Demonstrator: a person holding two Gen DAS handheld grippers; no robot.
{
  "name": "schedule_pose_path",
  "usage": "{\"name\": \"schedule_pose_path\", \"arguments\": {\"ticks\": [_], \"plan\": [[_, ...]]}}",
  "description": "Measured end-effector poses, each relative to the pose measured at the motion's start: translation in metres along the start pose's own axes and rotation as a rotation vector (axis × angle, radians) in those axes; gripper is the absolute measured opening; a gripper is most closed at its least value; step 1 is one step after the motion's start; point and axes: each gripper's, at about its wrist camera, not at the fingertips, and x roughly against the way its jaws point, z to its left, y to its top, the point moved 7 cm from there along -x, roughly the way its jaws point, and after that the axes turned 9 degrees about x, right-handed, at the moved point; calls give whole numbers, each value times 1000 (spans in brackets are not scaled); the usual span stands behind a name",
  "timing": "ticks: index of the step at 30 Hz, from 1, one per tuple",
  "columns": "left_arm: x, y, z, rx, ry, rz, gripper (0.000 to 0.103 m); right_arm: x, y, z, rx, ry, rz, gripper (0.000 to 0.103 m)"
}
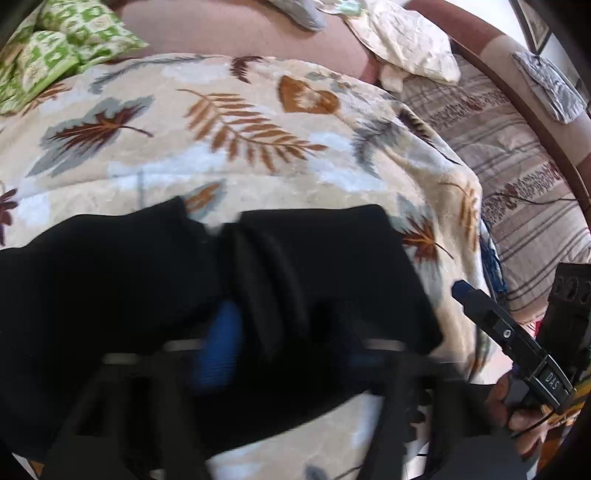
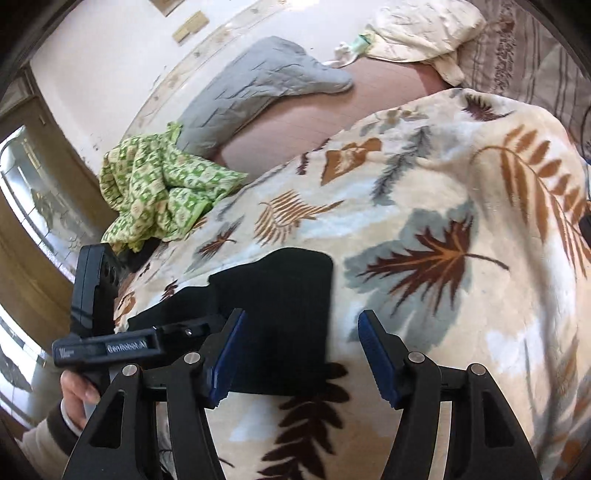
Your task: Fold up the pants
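Black pants [image 1: 110, 295] lie folded in a block on a leaf-print blanket [image 1: 221, 147]. My left gripper [image 1: 288, 332] is blurred at the bottom of its view, pointing down into them. A bunched ridge of black cloth sits between its blue pads [image 1: 221, 343], so it is shut on the pants. In the right wrist view the pants [image 2: 280, 295] lie just ahead. My right gripper [image 2: 303, 321] stands open over their near right edge, its pads clear of the cloth. The left gripper [image 2: 205, 326] reaches the pants from the left, held by a hand [image 2: 74, 387]. One right finger [image 1: 461, 291] shows in the left view.
A green patterned cloth [image 2: 159, 192] is heaped at the blanket's far left, with a grey quilted pillow [image 2: 251, 85] behind it. A cream pillow [image 2: 424, 33] and striped bedding [image 1: 517, 166] lie to the right, against the curved wooden bed frame [image 1: 535, 122].
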Motion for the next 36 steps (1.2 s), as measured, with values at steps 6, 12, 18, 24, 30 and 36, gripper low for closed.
{"name": "schedule_pose_path", "arguments": {"ticks": [6, 12, 18, 24, 30, 36], "plan": [[38, 2, 5, 21, -20, -60, 10, 1, 11, 15, 62, 16, -17, 58], [44, -11, 40, 74, 46, -52, 10, -27, 14, 49, 188, 28, 29, 28], [30, -17, 50, 129, 42, -56, 14, -80, 2, 54, 249, -21, 140, 27], [61, -8, 53, 84, 105, -135, 24, -57, 13, 57, 259, -43, 123, 30], [67, 3, 44, 87, 106, -176, 30, -59, 21, 64, 254, -39, 111, 30], [36, 6, 44, 64, 206, -150, 30, -105, 12, 66, 271, -59, 204, 29]]}}
